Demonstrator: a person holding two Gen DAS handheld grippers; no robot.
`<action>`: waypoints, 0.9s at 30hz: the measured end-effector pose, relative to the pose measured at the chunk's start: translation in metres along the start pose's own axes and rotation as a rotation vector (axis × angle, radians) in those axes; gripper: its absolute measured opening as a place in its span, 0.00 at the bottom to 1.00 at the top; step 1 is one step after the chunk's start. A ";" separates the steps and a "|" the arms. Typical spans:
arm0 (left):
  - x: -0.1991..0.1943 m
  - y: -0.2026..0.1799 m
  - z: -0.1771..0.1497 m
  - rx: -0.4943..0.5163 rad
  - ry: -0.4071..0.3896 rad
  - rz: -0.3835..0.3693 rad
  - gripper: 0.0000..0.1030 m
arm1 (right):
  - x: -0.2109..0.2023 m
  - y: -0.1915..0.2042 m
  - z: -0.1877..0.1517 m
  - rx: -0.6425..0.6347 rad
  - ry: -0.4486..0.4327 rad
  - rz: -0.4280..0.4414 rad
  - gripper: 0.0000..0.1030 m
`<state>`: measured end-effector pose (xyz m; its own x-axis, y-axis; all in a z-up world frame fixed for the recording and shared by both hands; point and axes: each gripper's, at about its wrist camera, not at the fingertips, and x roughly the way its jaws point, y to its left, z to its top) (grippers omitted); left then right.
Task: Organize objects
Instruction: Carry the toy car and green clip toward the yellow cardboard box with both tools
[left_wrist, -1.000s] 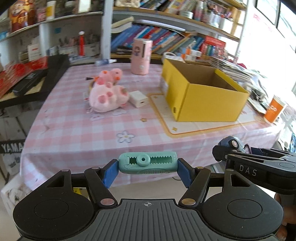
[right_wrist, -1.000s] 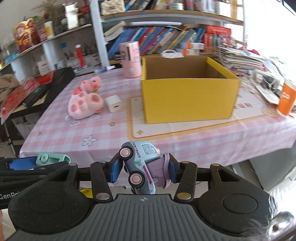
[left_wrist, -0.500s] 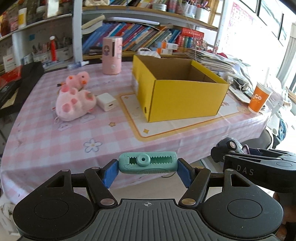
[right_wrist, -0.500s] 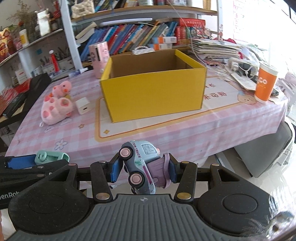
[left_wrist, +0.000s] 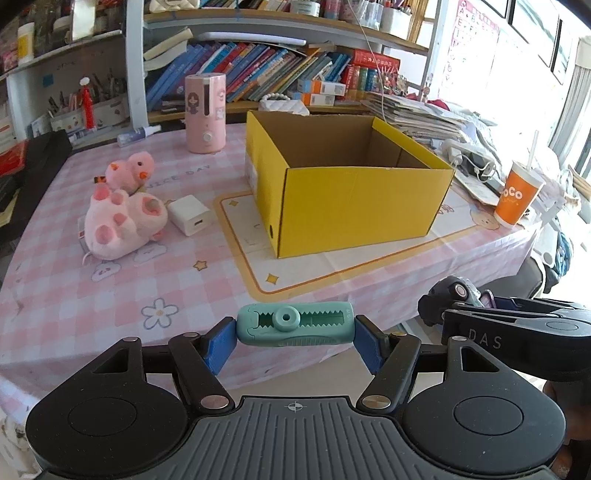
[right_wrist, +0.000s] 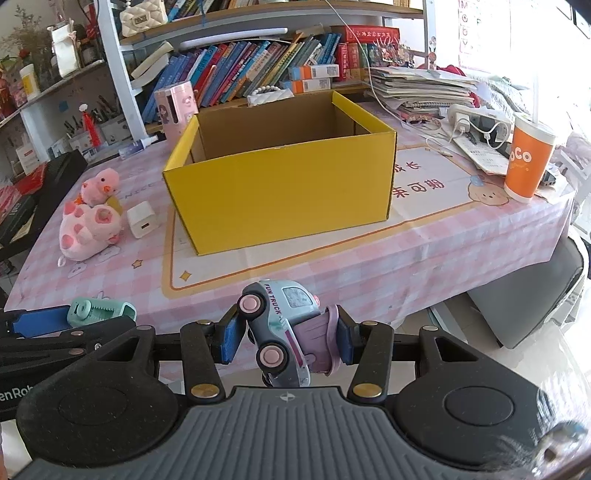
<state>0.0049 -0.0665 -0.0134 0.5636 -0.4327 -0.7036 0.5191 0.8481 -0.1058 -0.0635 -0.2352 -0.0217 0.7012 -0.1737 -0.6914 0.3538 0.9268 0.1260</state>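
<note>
- The left gripper (left_wrist: 294, 334) pinched a teal clip-like tool (left_wrist: 294, 325) crosswise between its blue pads, one pad pressed against each end.
- The right gripper (right_wrist: 286, 338) pinched a small pastel toy truck (right_wrist: 282, 332), lettered "FUN TRUCK", tipped onto its side with its pink wheels facing left.
- Both grippers hung off the near edge of a table covered in a pink checked cloth (left_wrist: 110, 295), side by side, the left one's tool visible at the lower left of the right wrist view.
- An open yellow cardboard box (right_wrist: 280, 192) stood on a cream mat with an orange border (right_wrist: 424, 206) near the middle of the table; what could be seen of its brown inside held nothing.
- To the box's left lay a pink plush toy (left_wrist: 123, 218) with a smaller pink plush duck (left_wrist: 129, 170) just behind it, and a white charger block (left_wrist: 188, 214) just beside them.
- A pink cylindrical appliance (left_wrist: 205, 112) stood behind the box's left corner.
- An orange paper cup (right_wrist: 526, 158) with a straw stood to the box's right, near the table's edge.
- Shelves crowded with books (right_wrist: 240, 70) ran behind the table.
</note>
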 end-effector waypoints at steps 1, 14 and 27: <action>0.001 -0.001 0.001 0.001 0.001 -0.001 0.66 | 0.001 -0.002 0.001 0.002 0.002 -0.001 0.46; 0.019 -0.009 0.016 -0.015 -0.002 -0.003 0.66 | 0.020 -0.014 0.020 -0.008 0.017 -0.001 0.46; 0.036 -0.022 0.035 -0.005 -0.040 -0.016 0.66 | 0.036 -0.029 0.043 -0.016 0.017 -0.007 0.46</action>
<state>0.0367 -0.1116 -0.0117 0.5807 -0.4582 -0.6729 0.5254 0.8423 -0.1202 -0.0224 -0.2823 -0.0198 0.6879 -0.1744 -0.7046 0.3486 0.9308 0.1099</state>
